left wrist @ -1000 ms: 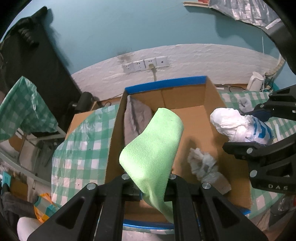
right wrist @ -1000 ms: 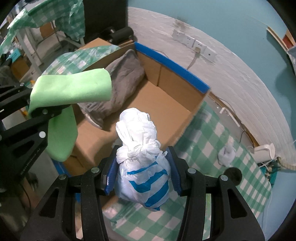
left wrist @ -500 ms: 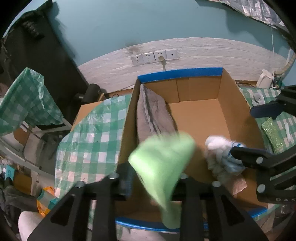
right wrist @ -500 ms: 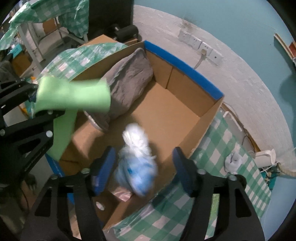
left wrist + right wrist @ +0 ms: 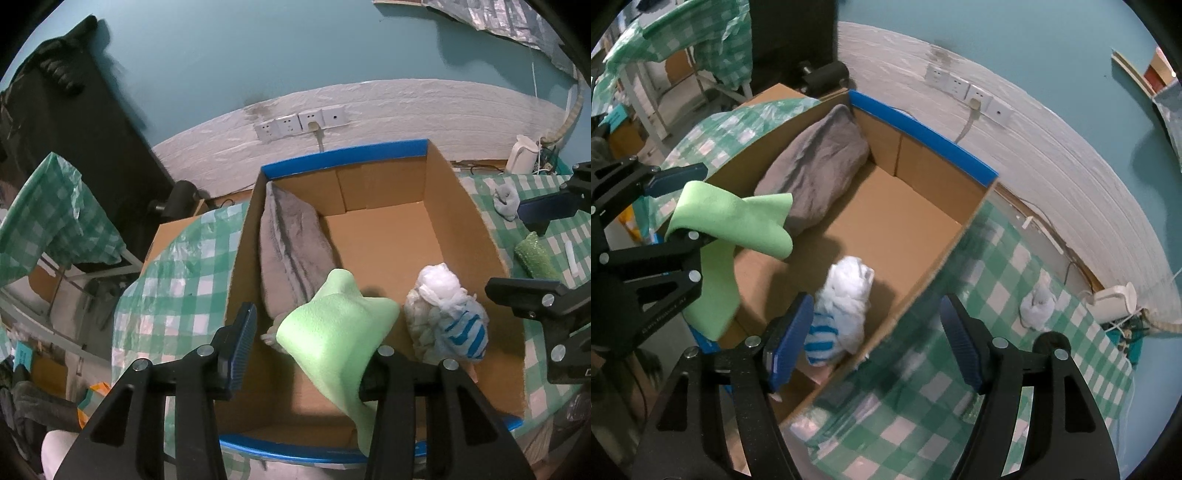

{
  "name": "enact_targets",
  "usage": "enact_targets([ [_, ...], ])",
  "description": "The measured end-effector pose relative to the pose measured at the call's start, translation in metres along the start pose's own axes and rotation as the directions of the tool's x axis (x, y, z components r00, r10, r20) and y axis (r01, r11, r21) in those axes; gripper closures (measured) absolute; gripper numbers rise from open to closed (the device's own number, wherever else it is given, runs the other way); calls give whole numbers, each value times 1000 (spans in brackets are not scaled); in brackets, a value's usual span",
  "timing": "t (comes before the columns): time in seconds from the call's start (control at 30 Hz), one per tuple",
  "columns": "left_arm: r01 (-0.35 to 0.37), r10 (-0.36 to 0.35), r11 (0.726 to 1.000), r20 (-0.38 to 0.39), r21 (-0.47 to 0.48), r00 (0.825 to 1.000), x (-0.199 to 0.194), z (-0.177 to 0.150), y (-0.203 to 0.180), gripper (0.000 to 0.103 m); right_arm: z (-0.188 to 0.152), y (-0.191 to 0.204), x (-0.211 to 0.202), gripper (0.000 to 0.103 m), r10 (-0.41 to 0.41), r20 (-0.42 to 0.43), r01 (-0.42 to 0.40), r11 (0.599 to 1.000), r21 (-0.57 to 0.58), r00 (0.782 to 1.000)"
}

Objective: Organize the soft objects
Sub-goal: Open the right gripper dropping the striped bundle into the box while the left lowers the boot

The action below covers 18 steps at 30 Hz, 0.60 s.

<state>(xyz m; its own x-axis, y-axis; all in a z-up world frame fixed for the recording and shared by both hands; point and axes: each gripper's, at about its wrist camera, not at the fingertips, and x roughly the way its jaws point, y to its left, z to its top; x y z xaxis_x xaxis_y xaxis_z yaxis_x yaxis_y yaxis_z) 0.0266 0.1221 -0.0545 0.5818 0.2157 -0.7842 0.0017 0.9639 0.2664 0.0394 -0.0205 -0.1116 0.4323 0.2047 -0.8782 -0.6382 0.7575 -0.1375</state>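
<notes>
An open cardboard box [image 5: 461,206] with blue tape on its rim stands on a green checked table; it also shows in the right wrist view [image 5: 960,236]. A grey folded cloth [image 5: 291,247] leans on its left wall. A white bag with blue stripes [image 5: 443,314] lies on the box floor; the right wrist view shows it too [image 5: 846,299]. My left gripper [image 5: 306,347] is open above the box's near side; a light green cloth [image 5: 332,332] drapes over its right finger. My right gripper [image 5: 877,336] is open and empty above the box's right wall.
On the checked tablecloth [image 5: 960,406] right of the box lie a white balled cloth [image 5: 1038,306], a green scrubby pad [image 5: 535,256] and a white kettle [image 5: 522,158]. Wall sockets [image 5: 301,123] sit behind the box. A second checked table [image 5: 44,218] stands at the left.
My right gripper opened and the striped bag dropped into the box. My left gripper opened too; the green cloth hangs loose on one finger. Both grippers pulled back from the box.
</notes>
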Motion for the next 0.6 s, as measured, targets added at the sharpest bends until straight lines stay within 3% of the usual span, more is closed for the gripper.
enact_targets([
  [0.1, 27, -27, 1000, 10, -9, 1000, -3, 1, -1, 52, -8, -8, -3, 32, -4, 0, 4, 1000, 17, 1000],
  [0.6, 95, -95, 995, 34, 17, 995, -17, 14, -39, 51, -55, -64, -13, 32, -49, -11, 50, 989, 139, 999],
])
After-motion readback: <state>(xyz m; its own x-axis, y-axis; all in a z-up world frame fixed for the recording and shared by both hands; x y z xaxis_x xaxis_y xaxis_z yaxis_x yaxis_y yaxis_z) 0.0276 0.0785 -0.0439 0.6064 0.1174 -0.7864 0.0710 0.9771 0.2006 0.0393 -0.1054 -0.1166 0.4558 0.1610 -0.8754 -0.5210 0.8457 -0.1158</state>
